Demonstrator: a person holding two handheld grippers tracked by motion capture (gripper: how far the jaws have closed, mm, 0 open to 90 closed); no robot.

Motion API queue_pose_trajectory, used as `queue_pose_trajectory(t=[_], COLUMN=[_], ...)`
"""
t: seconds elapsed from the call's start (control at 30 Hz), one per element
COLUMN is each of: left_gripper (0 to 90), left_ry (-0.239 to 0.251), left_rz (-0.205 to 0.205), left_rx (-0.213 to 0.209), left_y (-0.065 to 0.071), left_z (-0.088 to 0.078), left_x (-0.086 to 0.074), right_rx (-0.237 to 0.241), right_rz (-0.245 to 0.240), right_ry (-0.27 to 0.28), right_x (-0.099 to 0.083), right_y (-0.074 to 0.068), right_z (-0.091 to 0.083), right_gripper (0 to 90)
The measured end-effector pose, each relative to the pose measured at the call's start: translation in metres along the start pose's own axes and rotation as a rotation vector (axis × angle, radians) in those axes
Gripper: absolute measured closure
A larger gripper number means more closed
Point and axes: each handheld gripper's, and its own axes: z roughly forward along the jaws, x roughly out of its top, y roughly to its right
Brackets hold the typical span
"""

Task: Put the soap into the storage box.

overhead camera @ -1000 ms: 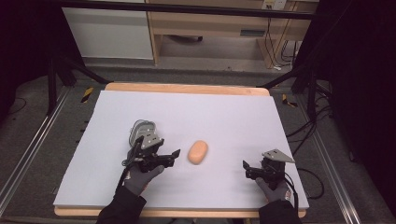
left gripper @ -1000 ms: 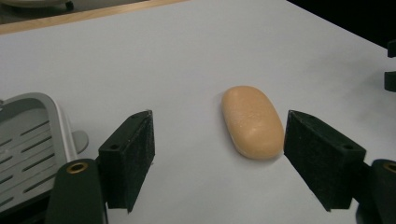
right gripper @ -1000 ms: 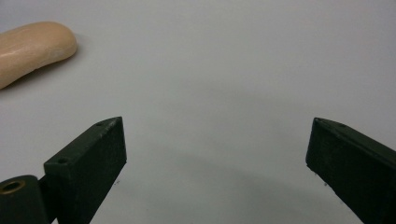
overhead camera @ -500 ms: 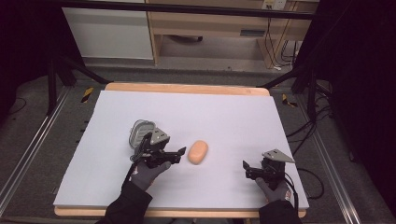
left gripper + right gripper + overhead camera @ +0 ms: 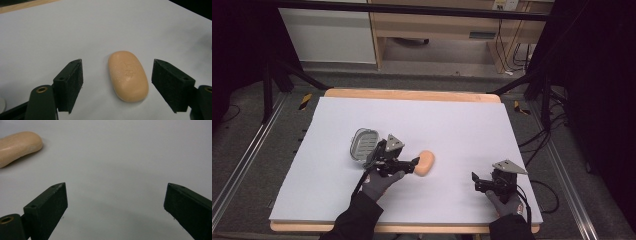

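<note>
**Soap ahead of the left claw**

High view: the soap (image 5: 425, 163) is seen flat on the worktop (image 5: 462, 125), just ahead of the left claw (image 5: 412, 164); the right claw (image 5: 475, 180) is held well apart.

Left gripper view: the soap's long axis is aligned between jaws spread apart, untouched.

Right gripper view: jaws are spread, nothing gripped.

Lab recording bay, black curtains (image 5: 242, 50), metal floor rails (image 5: 242, 165), loose cables (image 5: 504, 47)

Soap (image 5: 425, 162) right of dish (image 5: 363, 144); both on sheet (image 5: 462, 125).
</note>
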Motion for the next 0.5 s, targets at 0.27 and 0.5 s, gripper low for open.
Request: queue_pose_trajectory(t=[0.27, 0.5], left_gripper=[24.9, 24.9], left_ry=[-0.026, -0.042], left_rz=[0.013, 0.021], left_rx=[-0.003, -0.005], left_y=[0.008, 0.012], left_z=[0.013, 0.022], left_x=[0.001, 0.003], right_rx=[0.003, 0.004], right_rz=[-0.003, 0.000], right_ry=[-0.005, -0.005], right_x=[0.000, 0.000], right_y=[0.000, 0.000], right_z=[0.002, 0.001], right_gripper=[5.3, 5.3])
